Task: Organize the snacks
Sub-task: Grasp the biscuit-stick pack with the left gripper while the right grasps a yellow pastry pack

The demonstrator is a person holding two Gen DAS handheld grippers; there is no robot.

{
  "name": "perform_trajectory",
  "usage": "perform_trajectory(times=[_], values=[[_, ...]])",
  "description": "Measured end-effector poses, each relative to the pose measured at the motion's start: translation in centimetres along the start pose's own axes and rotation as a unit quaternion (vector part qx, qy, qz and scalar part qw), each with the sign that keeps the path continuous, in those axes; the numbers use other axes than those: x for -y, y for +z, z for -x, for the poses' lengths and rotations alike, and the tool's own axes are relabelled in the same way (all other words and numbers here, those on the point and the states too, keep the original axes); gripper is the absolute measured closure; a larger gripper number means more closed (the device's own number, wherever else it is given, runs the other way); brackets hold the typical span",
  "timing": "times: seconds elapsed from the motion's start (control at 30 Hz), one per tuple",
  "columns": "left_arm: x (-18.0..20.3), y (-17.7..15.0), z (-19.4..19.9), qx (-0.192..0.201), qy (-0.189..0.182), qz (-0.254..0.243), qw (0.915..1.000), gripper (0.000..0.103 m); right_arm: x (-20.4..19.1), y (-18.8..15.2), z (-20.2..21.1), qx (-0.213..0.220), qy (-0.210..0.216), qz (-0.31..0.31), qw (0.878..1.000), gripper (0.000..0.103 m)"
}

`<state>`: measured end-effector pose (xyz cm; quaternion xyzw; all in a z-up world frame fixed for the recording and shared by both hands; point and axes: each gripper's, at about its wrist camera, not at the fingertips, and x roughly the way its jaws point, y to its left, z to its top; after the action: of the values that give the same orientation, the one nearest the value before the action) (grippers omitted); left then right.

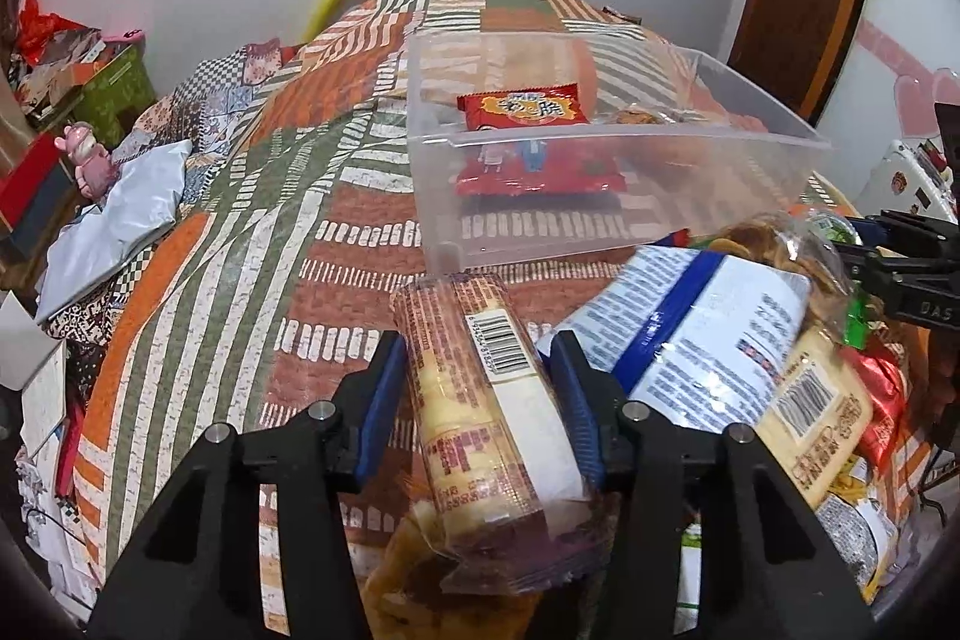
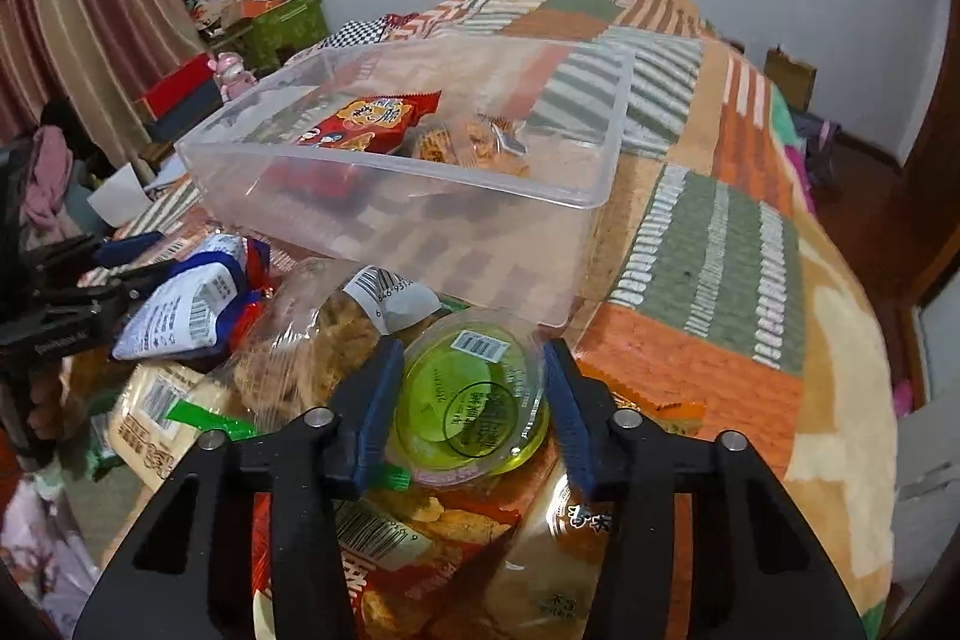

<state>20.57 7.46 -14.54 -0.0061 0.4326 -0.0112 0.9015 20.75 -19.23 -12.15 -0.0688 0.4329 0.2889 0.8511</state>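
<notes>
My left gripper (image 1: 477,358) is shut on a long cracker packet (image 1: 480,388) with a barcode, held over the bed's near edge. My right gripper (image 2: 474,370) is shut on a round green jelly cup (image 2: 474,400) above the snack pile. A clear plastic bin (image 1: 600,148) lies ahead on the quilt; it also shows in the right wrist view (image 2: 420,184). In it lie a red snack bag (image 1: 528,112), also in the right wrist view (image 2: 372,118), and a small clear packet of orange snacks (image 2: 474,148). The left gripper shows at the left edge of the right wrist view (image 2: 120,256).
A pile of snacks lies near me: a blue-and-white bag (image 1: 702,340), a clear bag of fried crisps (image 2: 312,340), a yellow packet (image 1: 810,418), an orange chip bag (image 2: 420,538). The patchwork quilt (image 1: 252,220) covers the bed. Boxes and clutter (image 1: 78,100) stand at the left.
</notes>
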Motion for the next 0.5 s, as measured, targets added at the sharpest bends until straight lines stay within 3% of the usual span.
perform_trajectory(times=[0.23, 0.4, 0.5], values=[[0.7, -0.4, 1.4, 0.015, -0.004, -0.011, 0.9998, 0.057, -0.3, -0.6, 1.4, 0.027, -0.022, 0.006, 0.999, 0.072], [0.7, -0.5, 3.0, 0.028, -0.013, -0.003, 0.9995, 0.058, 0.3, -0.4, 2.5, 0.043, -0.021, -0.004, 0.999, 0.089], [0.9, -0.5, 4.0, 0.035, -0.017, -0.004, 0.9992, 0.058, 0.4, -0.4, 3.0, 0.046, -0.018, -0.006, 0.999, 0.092]])
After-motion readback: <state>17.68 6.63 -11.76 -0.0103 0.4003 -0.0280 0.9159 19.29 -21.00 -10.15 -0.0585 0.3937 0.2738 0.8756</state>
